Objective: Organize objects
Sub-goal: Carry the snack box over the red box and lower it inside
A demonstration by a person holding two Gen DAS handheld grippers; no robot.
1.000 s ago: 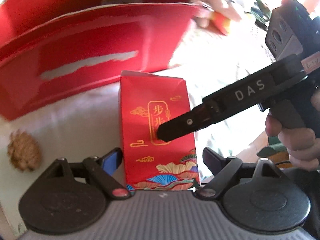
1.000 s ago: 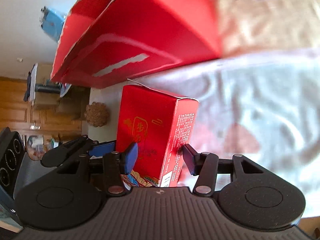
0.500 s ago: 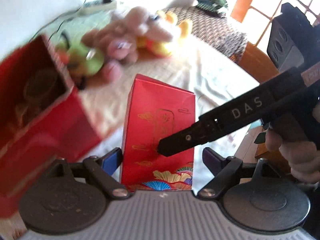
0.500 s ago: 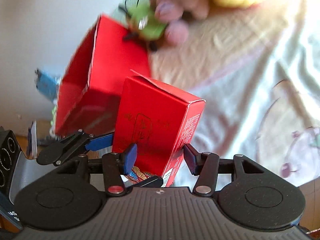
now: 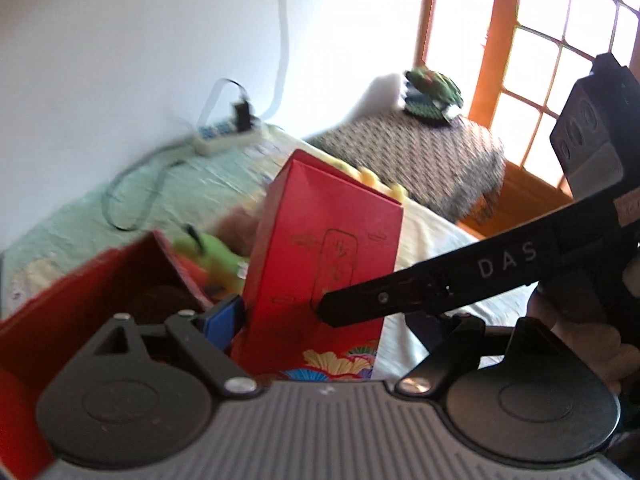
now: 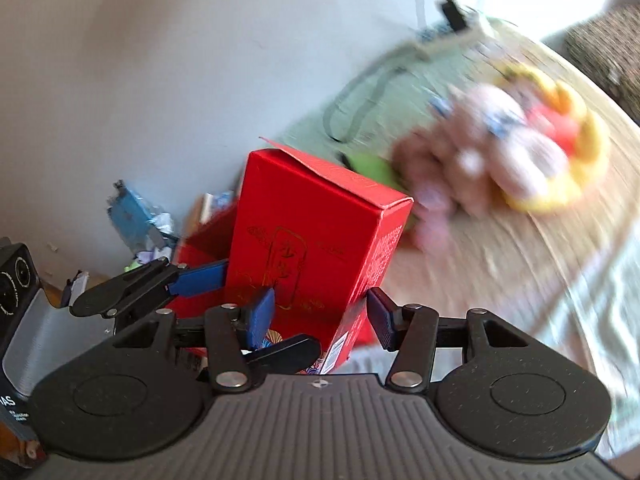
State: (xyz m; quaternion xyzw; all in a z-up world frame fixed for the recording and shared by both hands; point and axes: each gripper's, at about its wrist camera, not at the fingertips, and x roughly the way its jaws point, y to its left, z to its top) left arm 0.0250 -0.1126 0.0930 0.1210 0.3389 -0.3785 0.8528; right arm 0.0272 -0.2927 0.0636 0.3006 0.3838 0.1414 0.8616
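Bright daylight pours through the orange-framed grid window (image 5: 560, 60), blowing its panes to white glare. Motion blur smears the pink-and-yellow plush toys (image 6: 508, 152), and fisheye distortion bends and darkens the corners.

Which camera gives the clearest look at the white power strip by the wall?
The left wrist view: the power strip lies on the green cloth with its black plug and cable readable. In the right wrist view it sits near the top edge, heavily smeared by motion blur.
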